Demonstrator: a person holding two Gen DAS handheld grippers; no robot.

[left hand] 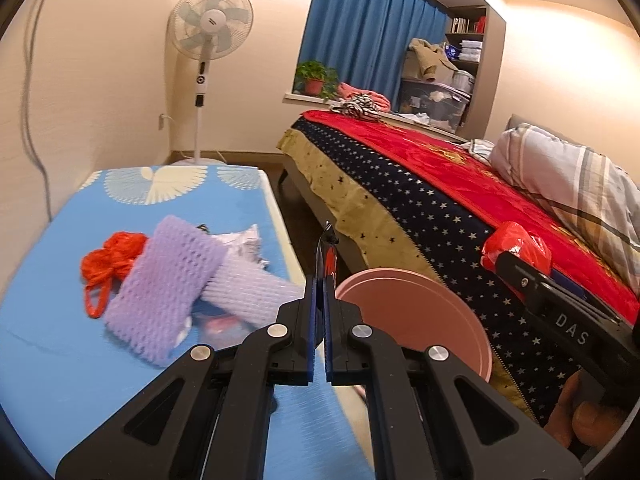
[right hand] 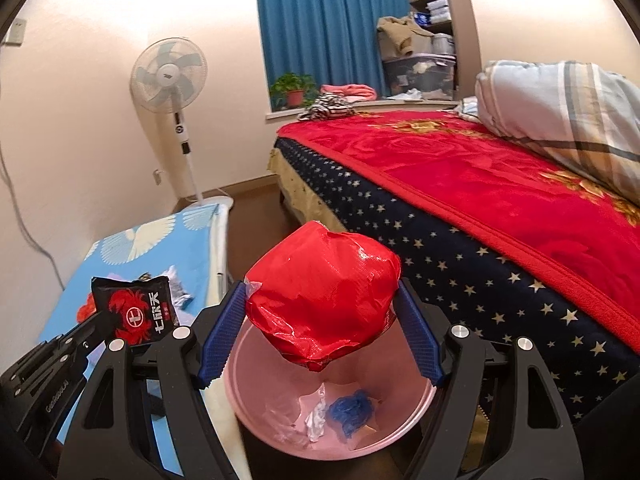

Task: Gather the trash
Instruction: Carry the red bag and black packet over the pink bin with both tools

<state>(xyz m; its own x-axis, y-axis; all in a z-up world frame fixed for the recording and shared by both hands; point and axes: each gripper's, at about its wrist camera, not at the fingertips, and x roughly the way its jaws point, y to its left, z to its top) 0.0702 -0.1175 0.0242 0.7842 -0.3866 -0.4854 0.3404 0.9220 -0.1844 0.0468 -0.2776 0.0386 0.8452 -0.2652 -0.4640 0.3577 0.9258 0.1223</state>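
Observation:
My left gripper (left hand: 319, 280) is shut on a black snack packet (left hand: 326, 254), seen edge-on here; the right wrist view shows its red crab print (right hand: 136, 308) and the left gripper (right hand: 105, 322) over the table's edge. The right gripper (right hand: 320, 320) is shut on a crumpled red plastic bag (right hand: 324, 296), its blue pads (right hand: 416, 332) pressing both sides, directly above the pink bin (right hand: 256, 396). The bin (left hand: 420, 320) stands on the floor between table and bed and holds a blue scrap (right hand: 352, 412) and clear wrappers (right hand: 316, 420).
On the blue-clothed table (left hand: 60, 340) lie two purple foam nets (left hand: 168, 280), a red bag (left hand: 112, 260) and a silver wrapper (left hand: 244, 244). A bed with a red blanket (right hand: 500, 200) fills the right. A standing fan (left hand: 208, 32) is by the far wall.

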